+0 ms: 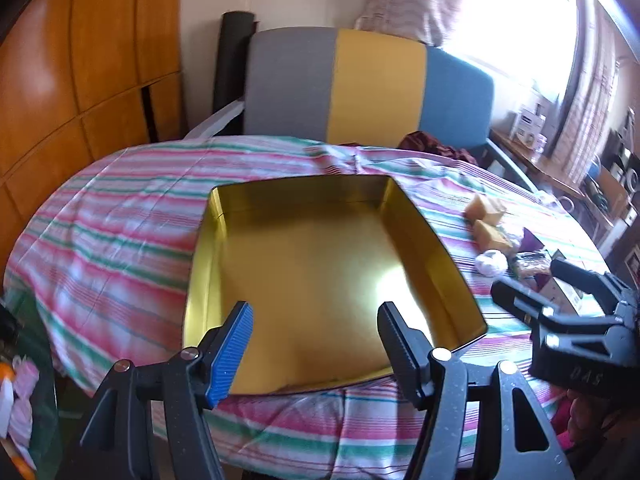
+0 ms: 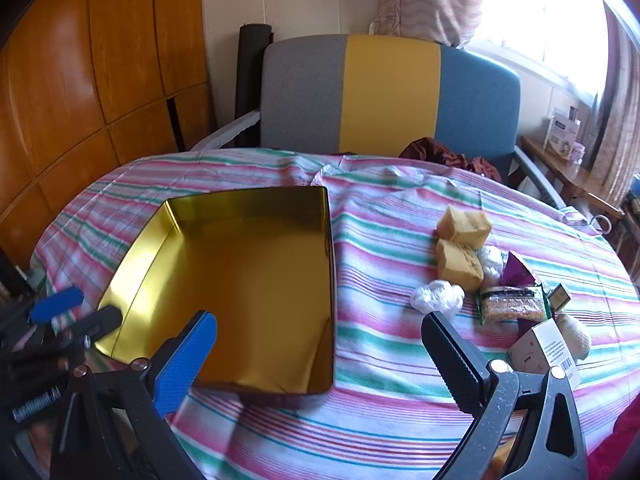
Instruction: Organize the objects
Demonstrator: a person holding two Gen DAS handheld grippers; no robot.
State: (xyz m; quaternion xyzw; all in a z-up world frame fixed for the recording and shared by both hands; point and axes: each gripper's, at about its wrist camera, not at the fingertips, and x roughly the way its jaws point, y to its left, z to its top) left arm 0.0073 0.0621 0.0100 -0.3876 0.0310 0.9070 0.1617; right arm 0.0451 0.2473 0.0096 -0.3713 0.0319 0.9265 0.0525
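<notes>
An empty gold tin tray [image 1: 420,216] [image 2: 330,248] lies on the striped cloth. To its right sits a pile: two tan sponge blocks [image 2: 460,256] [image 1: 486,220], white wrapped balls [image 2: 436,298], a green snack packet [image 2: 514,304], a purple wrapper [image 2: 516,272] and a white box [image 2: 540,350]. My left gripper [image 1: 314,340] is open and empty over the tray's near edge. My right gripper [image 2: 320,344] is open and empty, above the cloth between tray and pile. The right gripper also shows in the left wrist view [image 1: 532,284].
A round table under a pink, green and white striped cloth [image 2: 380,360]. A grey, yellow and blue chair [image 2: 392,92] stands behind it. Wooden cabinets [image 2: 80,80] are at left. A cluttered side shelf [image 2: 568,168] and a bright window are at right.
</notes>
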